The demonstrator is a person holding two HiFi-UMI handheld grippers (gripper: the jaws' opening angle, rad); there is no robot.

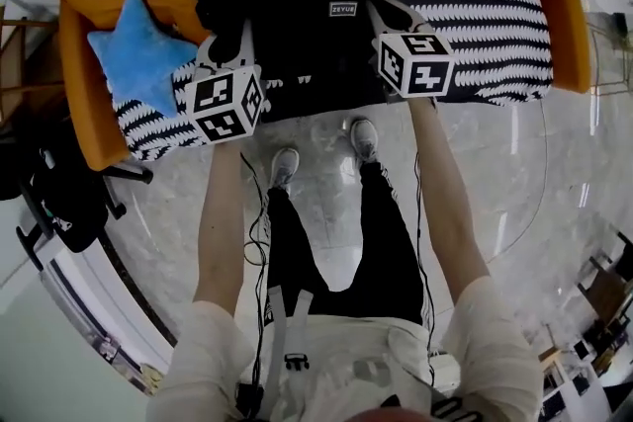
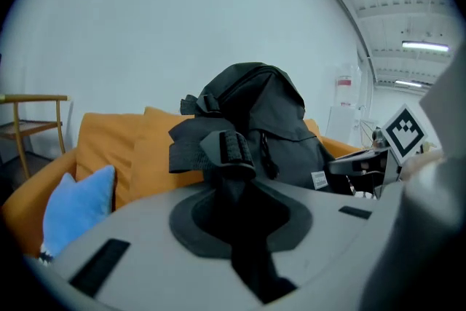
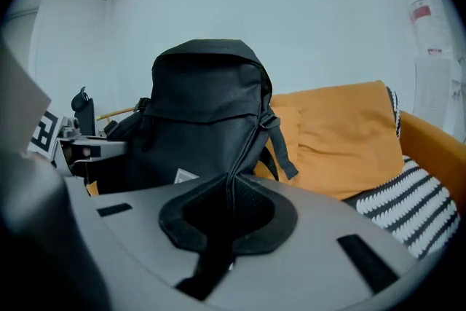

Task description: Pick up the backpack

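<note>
1. White walls and a pale marble floor (image 1: pixel 495 163) surround an orange sofa (image 1: pixel 84 104). A black-and-white striped throw (image 1: pixel 485 25) lies over its seat and a blue star pillow (image 1: pixel 138 49) sits at its left end.
2. The black backpack (image 1: pixel 287 5) stands upright over the middle of the seat, just beyond my two grippers. I cannot tell whether its base is clear of the cushion.
3. My left gripper (image 2: pixel 231 193) is clamped on the left strap (image 2: pixel 218 149), the padded part bunched just above the jaws.
4. My right gripper (image 3: pixel 227 207) is pinched tight on the right strap (image 3: pixel 244 149), which runs taut up the bag's side.
5. The step in hand, as I judge it, is the lift. To do it well I would raise both hands together and level, so the bag hangs straight between them and does not swing.
6. The webbing is thin and could slide, so I would hold firm pressure on both sides and avoid jerking.
7. I would bring it straight up and towards me, away from the pillow and the sofa back.
8. The backpack is the only container here. Its top is closed and its body looks filled out, but nothing shows what is inside, so I would treat it as heavy.
</note>
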